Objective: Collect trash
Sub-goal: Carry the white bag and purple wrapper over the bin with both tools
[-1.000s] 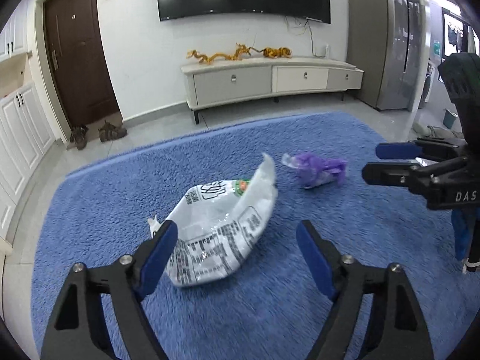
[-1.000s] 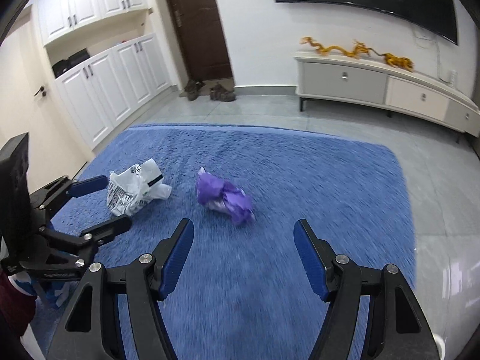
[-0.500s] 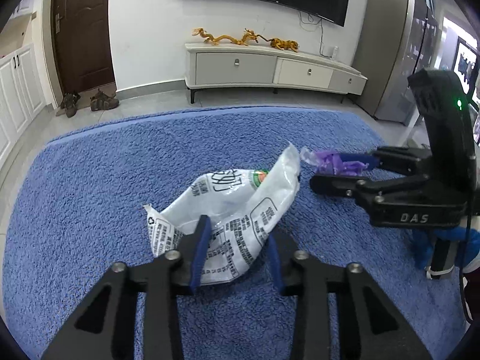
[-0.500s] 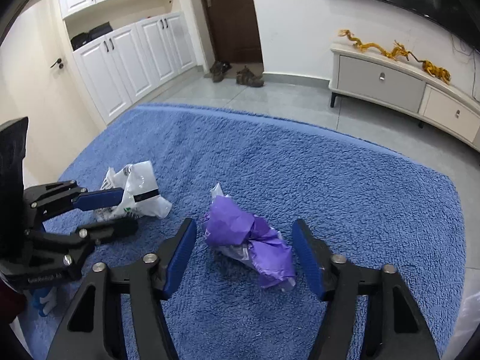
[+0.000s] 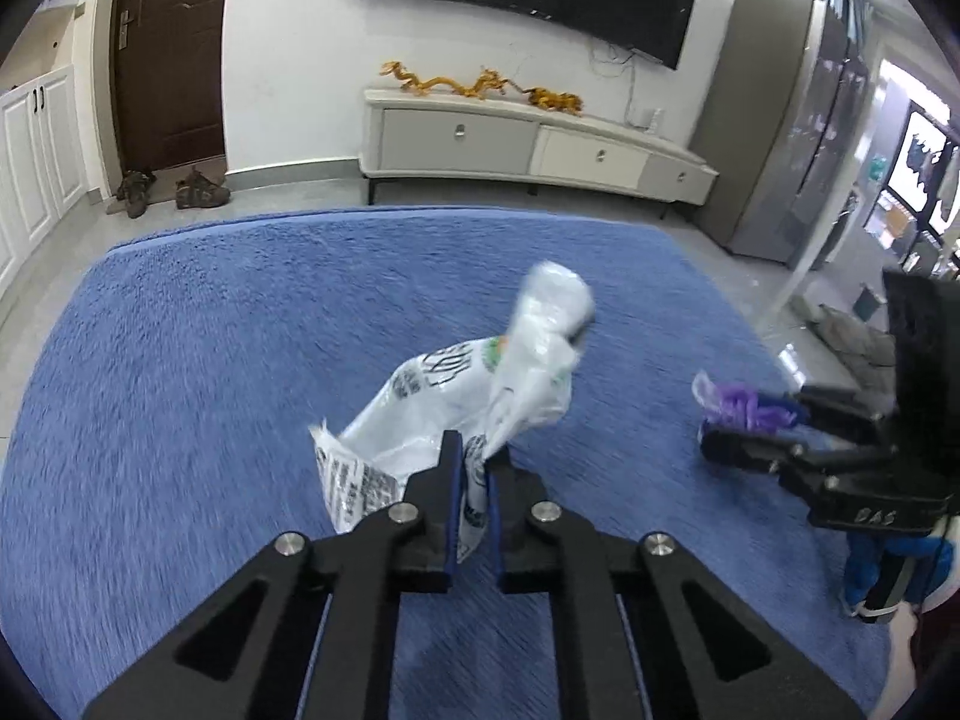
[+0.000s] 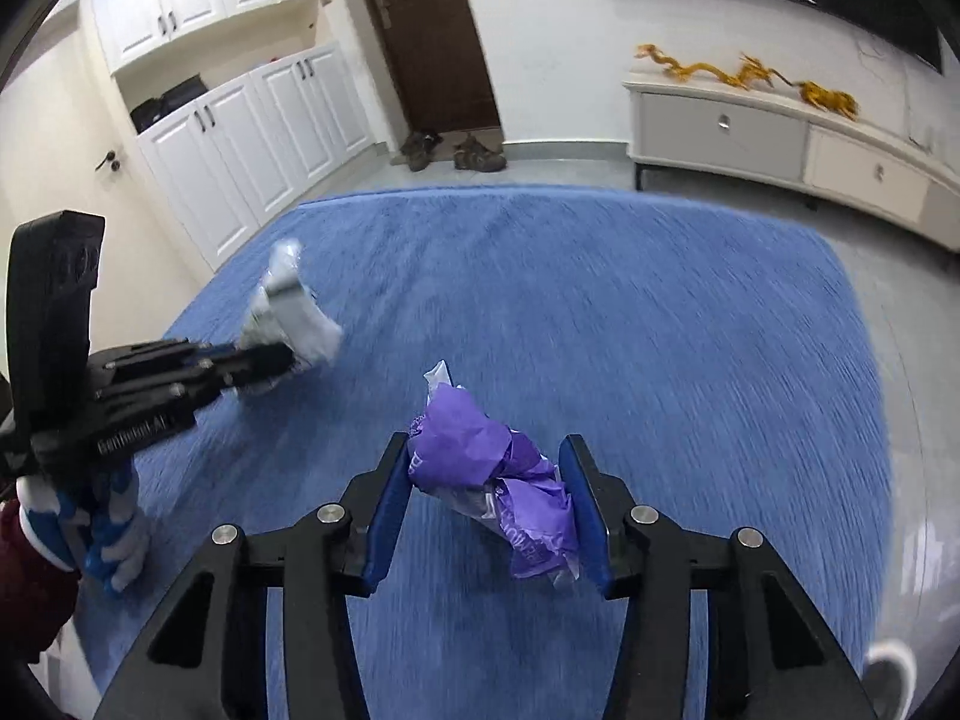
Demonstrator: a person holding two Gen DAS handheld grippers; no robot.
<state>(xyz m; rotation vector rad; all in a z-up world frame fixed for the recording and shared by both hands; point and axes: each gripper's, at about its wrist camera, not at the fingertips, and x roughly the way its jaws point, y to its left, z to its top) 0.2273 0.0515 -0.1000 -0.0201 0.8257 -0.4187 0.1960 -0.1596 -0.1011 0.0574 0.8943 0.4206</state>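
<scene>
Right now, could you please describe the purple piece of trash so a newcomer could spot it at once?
Find the blue rug. Near its front sits the crumpled purple wrapper, between the right tool's closing blue pads. The only other litter, a white printed bag, is pinched in the left tool.

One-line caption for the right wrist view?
Right gripper closing around purple wrapper over blue rug.

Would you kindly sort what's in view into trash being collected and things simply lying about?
Part of the job:
- white printed bag, pinched in the left gripper
- crumpled purple wrapper, between the closing right gripper pads

Just lying about:
- shoes by the door
- golden dragon ornaments
- blue rug
</scene>
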